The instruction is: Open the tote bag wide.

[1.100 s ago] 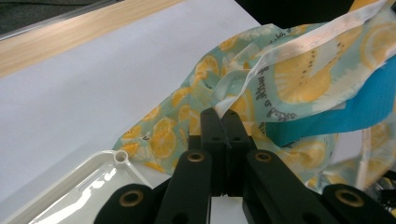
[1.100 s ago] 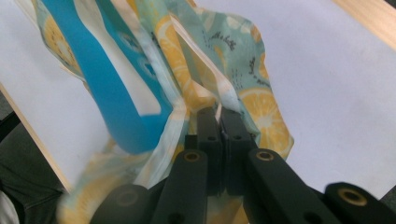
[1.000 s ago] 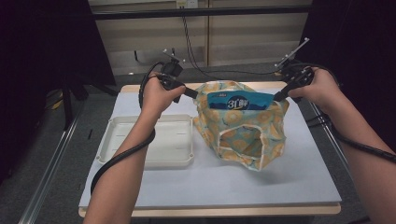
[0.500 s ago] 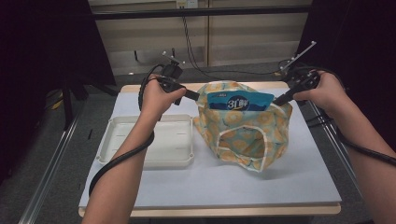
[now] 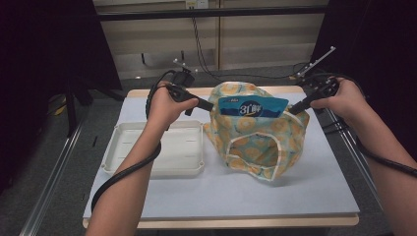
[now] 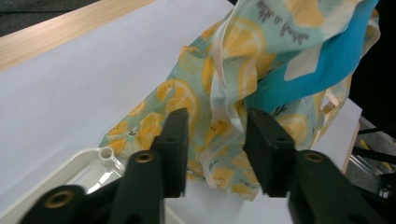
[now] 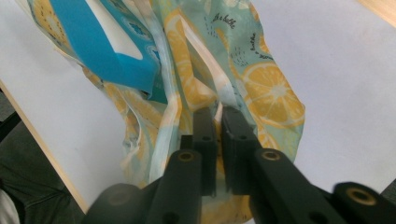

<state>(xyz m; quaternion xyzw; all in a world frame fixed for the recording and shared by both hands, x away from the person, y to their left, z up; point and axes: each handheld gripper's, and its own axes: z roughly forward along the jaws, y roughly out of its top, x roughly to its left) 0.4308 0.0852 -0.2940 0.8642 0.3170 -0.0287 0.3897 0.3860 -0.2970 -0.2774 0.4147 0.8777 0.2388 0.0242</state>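
Observation:
A lemon-print fabric bag [image 5: 255, 142] stands on the white table top with a blue packet [image 5: 251, 105] sticking out of its mouth. My left gripper [image 5: 210, 107] is at the bag's left rim. In the left gripper view its jaws [image 6: 215, 126] have just been opening; the bag's hem [image 6: 224, 93] hangs loosely between them, untouched by the pads. My right gripper [image 5: 294, 109] is at the right rim. Its jaws [image 7: 218, 116] have just been easing apart but still pinch a fold of the bag [image 7: 261, 88] in a narrow gap beside the packet [image 7: 93, 42].
A shallow white tray [image 5: 110, 152] lies left of the bag, its corner [image 6: 88, 163] under my left gripper. The table's wooden far edge [image 5: 142, 92] runs behind both hands, and cables trail from the grippers along the forearms.
The left gripper's jaws have come apart off the bag's left rim. Both hands stay almost where they were, and the bag keeps its shape.

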